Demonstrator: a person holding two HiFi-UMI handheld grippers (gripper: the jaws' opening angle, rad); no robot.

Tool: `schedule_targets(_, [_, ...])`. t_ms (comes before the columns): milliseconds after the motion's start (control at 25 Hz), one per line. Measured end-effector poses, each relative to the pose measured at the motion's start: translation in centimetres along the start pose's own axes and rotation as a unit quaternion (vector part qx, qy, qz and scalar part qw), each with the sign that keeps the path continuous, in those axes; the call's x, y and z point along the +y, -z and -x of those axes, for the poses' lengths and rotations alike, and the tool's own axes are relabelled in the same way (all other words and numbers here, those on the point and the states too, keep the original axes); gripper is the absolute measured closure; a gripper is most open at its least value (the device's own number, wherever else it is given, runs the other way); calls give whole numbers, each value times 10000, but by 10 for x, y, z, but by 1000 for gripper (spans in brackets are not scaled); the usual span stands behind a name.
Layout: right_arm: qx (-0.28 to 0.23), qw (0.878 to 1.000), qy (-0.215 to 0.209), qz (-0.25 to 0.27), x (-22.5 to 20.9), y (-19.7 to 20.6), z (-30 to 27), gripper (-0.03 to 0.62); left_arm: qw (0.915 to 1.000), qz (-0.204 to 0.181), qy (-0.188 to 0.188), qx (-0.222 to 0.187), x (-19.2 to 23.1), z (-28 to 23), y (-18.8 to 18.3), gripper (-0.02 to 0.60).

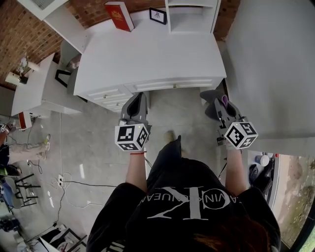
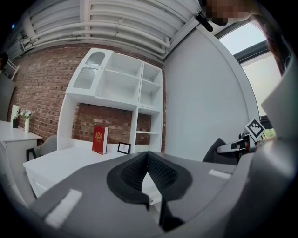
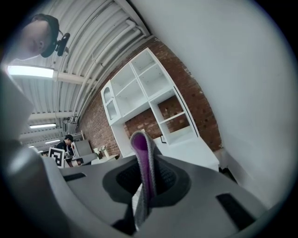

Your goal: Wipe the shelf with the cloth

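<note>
A folded cloth (image 3: 142,158), purple inside and grey outside, stands upright between the jaws of my right gripper (image 3: 146,179), which is shut on it. From the head view its purple edge (image 1: 225,102) pokes out of the right gripper (image 1: 220,102), just off the desk's front right corner. My left gripper (image 1: 139,97) hovers before the desk's drawers; its pads (image 2: 160,172) meet with nothing between them. The white shelf unit (image 1: 192,15) stands at the back of the white desk (image 1: 147,54); its compartments (image 2: 121,83) look bare.
A red book (image 1: 119,15) and a small picture frame (image 1: 158,15) stand on the desk beside the shelf. A white wall (image 1: 270,64) runs close on the right. A white side table (image 1: 39,88) is at the left, cables (image 1: 64,182) lie on the floor.
</note>
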State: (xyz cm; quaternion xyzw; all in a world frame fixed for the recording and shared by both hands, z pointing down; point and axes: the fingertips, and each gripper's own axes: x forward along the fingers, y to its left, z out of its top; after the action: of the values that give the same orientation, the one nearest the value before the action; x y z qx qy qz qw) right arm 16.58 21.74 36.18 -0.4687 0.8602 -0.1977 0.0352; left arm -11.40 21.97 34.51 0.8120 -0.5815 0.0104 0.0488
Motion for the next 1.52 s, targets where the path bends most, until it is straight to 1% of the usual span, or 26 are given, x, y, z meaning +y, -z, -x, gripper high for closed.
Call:
schedule_targets(240, [43, 10000, -74, -21, -15, -6, -40, 563, 9998, 38, 205, 26, 8, -55, 7, 571])
schedule_targets(400, [107, 9997, -208, -25, -32, -24, -74, 563, 9997, 120, 214, -79, 24, -104, -3, 571])
schedule_targets(520, [86, 9992, -388, -12, -38, -42, -102, 563, 9996, 137, 254, -51, 35, -138, -10, 571])
schedule_targets(600, [68, 9992, -406, -10, -44, -48, -119, 563, 9994, 143, 302, -10, 39, -157, -9, 571])
schedule_targets(840, [222, 9989, -413, -62, -63, -54, -167, 563, 9989, 89, 429, 139, 56, -206, -4, 571])
schedule_targets(1040, [342, 9984, -448, -54, -80, -61, -207, 563, 9988, 172, 415, 182, 78, -242, 0, 571])
schedule_targets(1160, [331, 9983, -478, -16, -86, -67, -227, 563, 9989, 228, 374, 179, 91, -259, 3, 571])
schedule_targets(1280, [220, 9990, -390, -56, -99, -75, -245, 563, 9988, 252, 382, 189, 97, -277, 5, 571])
schedule_targets(1400, [94, 9994, -243, -248, -116, -82, -257, 563, 9981, 361, 448, 227, 95, -290, 8, 571])
schedule_targets(1520, [-24, 9994, -178, -287, -136, -97, -274, 563, 9977, 336, 502, 295, 91, -309, 13, 571])
